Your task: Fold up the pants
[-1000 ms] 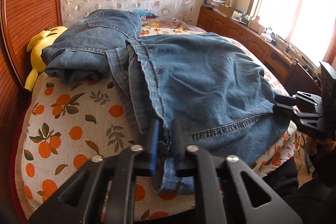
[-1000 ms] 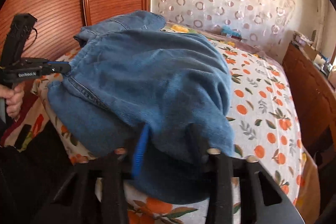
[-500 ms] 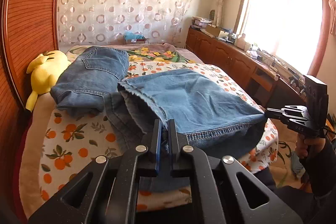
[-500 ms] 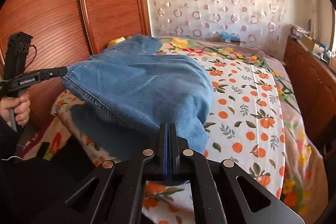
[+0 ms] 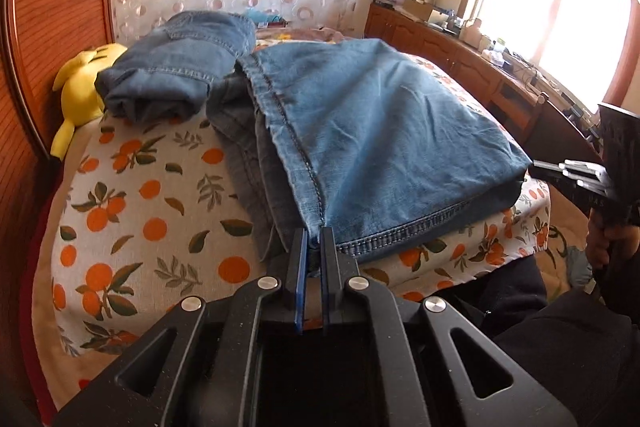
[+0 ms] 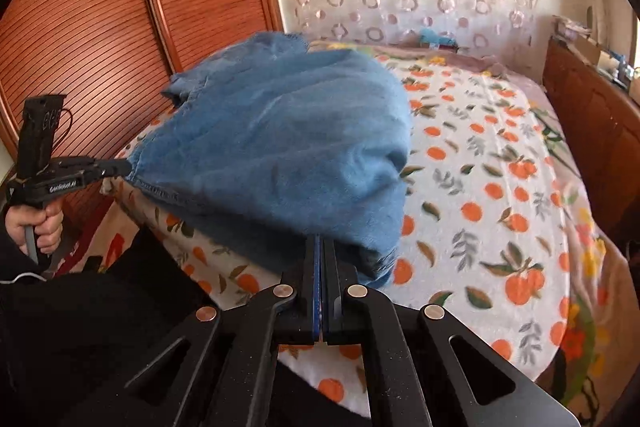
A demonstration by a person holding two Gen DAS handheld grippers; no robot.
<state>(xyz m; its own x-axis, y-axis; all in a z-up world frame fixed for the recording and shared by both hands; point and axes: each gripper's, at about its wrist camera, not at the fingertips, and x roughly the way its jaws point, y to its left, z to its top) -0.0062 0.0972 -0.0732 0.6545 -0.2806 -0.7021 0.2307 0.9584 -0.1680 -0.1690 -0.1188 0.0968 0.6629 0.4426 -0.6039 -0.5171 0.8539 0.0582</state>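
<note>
Light blue jeans (image 5: 380, 131) lie folded on the bed, hem edge toward me. My left gripper (image 5: 315, 233) is shut on the hem's near left corner, at the stitched side seam. In the right wrist view the same jeans (image 6: 280, 147) look blurred and lifted, and their edge runs into my right gripper (image 6: 319, 241), which is shut on the cloth. Across the cloth, the left gripper (image 6: 124, 167) pinches the far corner. At the right side of the left wrist view, the right gripper (image 5: 538, 165) meets the other hem corner.
Another folded pair of jeans (image 5: 180, 67) sits behind, beside a yellow plush toy (image 5: 80, 87). The bed sheet (image 5: 140, 207) has an orange-fruit print. A wooden wardrobe (image 6: 100, 27) stands on the left and a low wooden cabinet (image 5: 440, 43) under the window. The person's dark clothing fills the near edge.
The right jaws went from slightly apart around the denim to fully shut on its edge. Both grippers shifted with the hem, and the top layer now lies flatter, stretched between them.
</note>
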